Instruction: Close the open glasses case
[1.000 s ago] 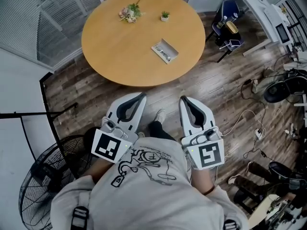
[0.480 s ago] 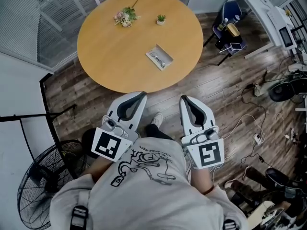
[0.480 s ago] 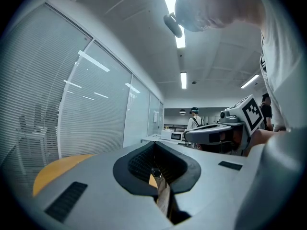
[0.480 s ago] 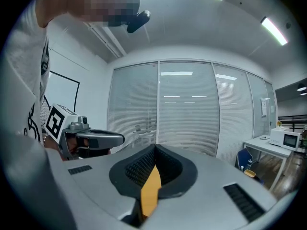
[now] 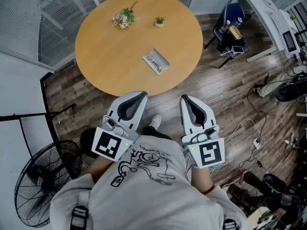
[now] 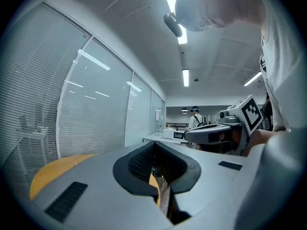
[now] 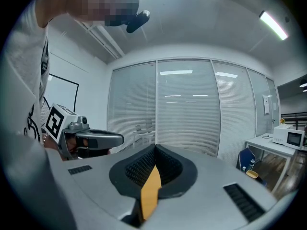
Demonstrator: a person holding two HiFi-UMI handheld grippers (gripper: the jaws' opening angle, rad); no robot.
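Observation:
The open glasses case (image 5: pixel 156 61) lies on the round wooden table (image 5: pixel 110 51), right of centre, with a pair of glasses inside it. Both grippers are held close to the person's chest, well short of the table's near edge. My left gripper (image 5: pixel 142 96) has its jaws together and holds nothing. The jaws of my right gripper (image 5: pixel 184 98) also meet at the tips, empty. In the left gripper view the left gripper (image 6: pixel 154 143) points over the table, with the right gripper (image 6: pixel 216 133) beside it. The right gripper (image 7: pixel 154 147) is shown the same way in its own view.
A bunch of flowers (image 5: pixel 122 18) and a small potted plant (image 5: pixel 159 20) stand at the table's far side. A floor fan (image 5: pixel 38 186) is at the lower left. A blue chair (image 5: pixel 231 14) and a white desk (image 5: pixel 268 13) are at the right, with cables (image 5: pixel 249 128) on the floor.
The head view has shifted, so the table and the case now sit a little further left and lower in the frame. Both grippers keep the same pose, jaws together.

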